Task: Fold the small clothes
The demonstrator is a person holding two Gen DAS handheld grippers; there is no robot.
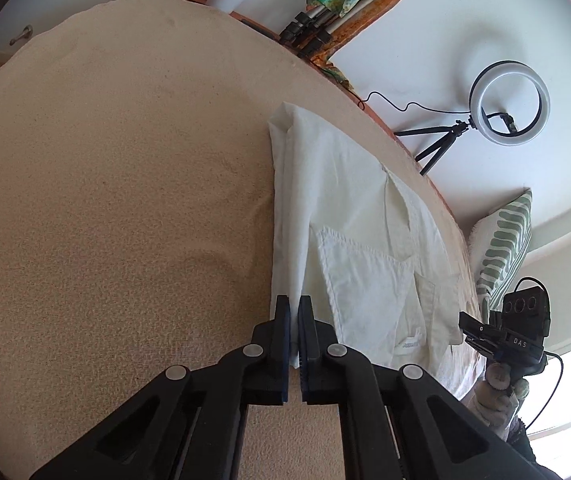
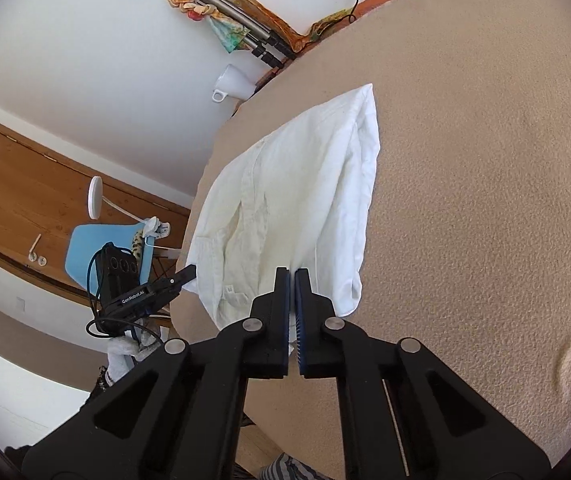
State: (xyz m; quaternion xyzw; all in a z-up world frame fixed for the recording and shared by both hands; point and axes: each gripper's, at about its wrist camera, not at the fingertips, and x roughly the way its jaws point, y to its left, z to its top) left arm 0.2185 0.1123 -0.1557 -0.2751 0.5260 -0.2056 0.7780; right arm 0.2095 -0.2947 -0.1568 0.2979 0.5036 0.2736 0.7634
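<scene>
Left wrist view: the left tongs [image 1: 293, 320] are closed on the near edge of a white shirt [image 1: 349, 208], a sliver of cloth pinched between the blue pads. The shirt lies partly folded on a beige textured blanket [image 1: 125, 200], one side turned over in a long straight fold, with a pocket, a seam and a small label showing. It looks like thin woven cotton: light, limp, likely to sag and crease, so hems and corners are the best holds. The right tongs [image 1: 481, 332] sit at its far corner.

Right wrist view: the right tongs [image 2: 292, 300] are also clamped shut on the shirt's [image 2: 285, 184] near edge. Its folded side puffs up softly, so it should flatten with little force. A white mug [image 2: 233, 84] stands well apart
</scene>
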